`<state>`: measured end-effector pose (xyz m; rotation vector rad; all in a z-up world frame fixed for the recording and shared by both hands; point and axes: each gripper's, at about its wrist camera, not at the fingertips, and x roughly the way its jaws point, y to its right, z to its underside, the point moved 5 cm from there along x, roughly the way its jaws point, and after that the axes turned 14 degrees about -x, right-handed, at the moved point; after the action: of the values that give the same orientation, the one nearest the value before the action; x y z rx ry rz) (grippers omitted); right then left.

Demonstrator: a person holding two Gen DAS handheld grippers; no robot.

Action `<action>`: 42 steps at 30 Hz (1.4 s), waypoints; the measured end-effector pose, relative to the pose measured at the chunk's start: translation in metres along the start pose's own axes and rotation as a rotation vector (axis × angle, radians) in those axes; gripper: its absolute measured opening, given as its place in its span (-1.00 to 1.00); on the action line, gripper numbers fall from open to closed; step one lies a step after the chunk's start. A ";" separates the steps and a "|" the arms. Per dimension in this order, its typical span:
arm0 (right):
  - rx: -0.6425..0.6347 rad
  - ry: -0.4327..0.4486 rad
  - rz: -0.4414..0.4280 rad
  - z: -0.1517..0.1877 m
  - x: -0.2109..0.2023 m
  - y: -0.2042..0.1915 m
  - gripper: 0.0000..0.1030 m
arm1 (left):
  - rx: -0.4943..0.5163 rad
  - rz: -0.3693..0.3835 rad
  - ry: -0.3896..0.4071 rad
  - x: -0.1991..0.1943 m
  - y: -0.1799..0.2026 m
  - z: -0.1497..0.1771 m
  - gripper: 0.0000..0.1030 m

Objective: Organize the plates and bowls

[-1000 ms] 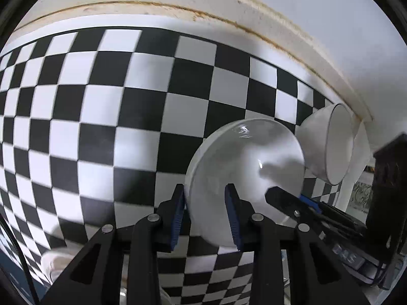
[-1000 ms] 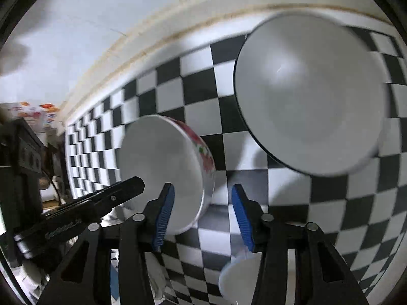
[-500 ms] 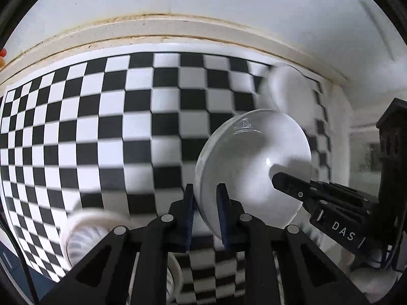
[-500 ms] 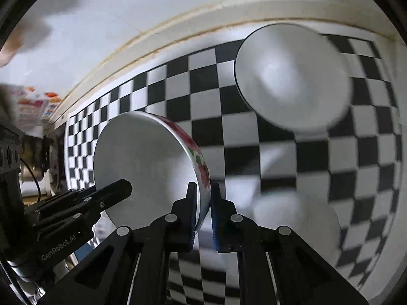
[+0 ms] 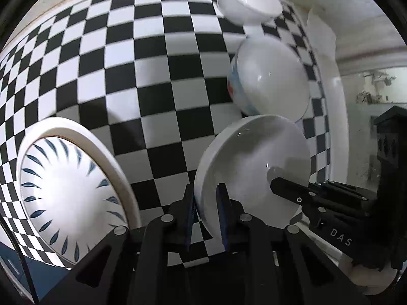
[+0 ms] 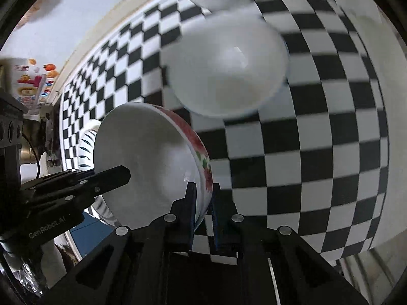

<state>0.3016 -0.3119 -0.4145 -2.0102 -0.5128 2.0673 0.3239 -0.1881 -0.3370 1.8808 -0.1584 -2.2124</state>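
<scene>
The left gripper (image 5: 206, 209) is clamped on the rim of a plain white glossy ceramic bowl (image 5: 254, 170), its 2 blue-padded fingers (image 5: 189, 218) pinching the near edge so the bowl hangs tilted above the black-and-white checkered tablecloth (image 5: 127, 63). The tip of the other black tool pokes in from the right, in front of this bowl's inside.

On the cloth to the left of that gripper lies a wide white plate with dark blue leaf strokes fanning around its centre (image 5: 71, 193). Beyond the held bowl, a white bowl with a blue and red band on its outer wall (image 5: 272, 78) sits on the cloth, and farther off, near the cloth's far edge, stands a small plain white bowl (image 5: 249, 2).

The right gripper (image 6: 204, 212) is likewise closed on a rim: its fingers (image 6: 192, 211) squeeze the edge of a white ceramic bowl with a red and green flower pattern on its outside (image 6: 147, 162), which is also tilted and lifted off the cloth. Behind it, a blurred white bowl rests on the checkered surface, with another white bowl beyond. The leaf-stroke plate peeks out to the left behind the flowered bowl. A colourful printed carton (image 6: 28, 81) stands at the far left edge.
</scene>
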 end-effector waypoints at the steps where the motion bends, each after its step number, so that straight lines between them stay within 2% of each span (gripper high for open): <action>1: 0.008 -0.005 -0.001 0.003 0.005 0.004 -0.76 | 0.006 -0.009 -0.006 0.006 0.001 0.001 -0.71; 7: 0.034 -0.037 -0.001 0.015 0.026 0.022 -0.76 | 0.011 -0.041 -0.049 0.034 0.006 0.005 -0.71; 13: 0.042 -0.056 0.003 0.017 0.033 0.029 -0.76 | 0.015 -0.060 -0.072 0.046 0.009 0.007 -0.70; 17: 0.063 -0.089 -0.030 0.018 0.030 0.032 -0.67 | -0.029 -0.033 -0.068 0.028 0.003 0.006 -0.69; 21: 0.080 -0.025 -0.036 0.019 -0.013 0.044 -0.64 | -0.048 -0.011 0.034 -0.020 0.001 -0.007 -0.65; 23: 0.101 0.034 -0.033 0.014 -0.040 0.051 -0.54 | -0.037 0.005 0.080 -0.033 0.011 -0.023 -0.55; 25: 0.117 0.091 -0.031 0.001 -0.061 0.060 -0.43 | -0.026 0.049 0.089 -0.034 0.026 -0.044 -0.31; 27: 0.123 0.124 -0.018 -0.014 -0.069 0.067 -0.31 | -0.019 0.077 0.069 -0.025 0.035 -0.065 -0.27; 29: 0.131 0.138 -0.015 -0.032 -0.068 0.073 -0.01 | -0.026 0.097 0.034 -0.009 0.050 -0.083 -0.28; 32: 0.153 0.139 -0.039 -0.053 -0.057 0.085 0.00 | -0.009 0.099 -0.016 0.010 0.066 -0.100 -0.28; 39: 0.211 0.131 -0.055 -0.079 -0.026 0.101 -0.01 | 0.061 0.002 -0.057 0.049 0.089 -0.115 -0.30; 40: 0.217 0.130 -0.056 -0.081 -0.023 0.103 -0.07 | 0.072 -0.011 -0.059 0.053 0.091 -0.115 -0.33; 42: 0.220 0.126 -0.056 -0.084 -0.018 0.106 -0.25 | 0.090 -0.028 -0.057 0.059 0.092 -0.115 -0.57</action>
<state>0.3954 -0.4074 -0.4396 -1.9578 -0.3006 1.8606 0.4381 -0.2835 -0.3919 1.8770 -0.2468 -2.3156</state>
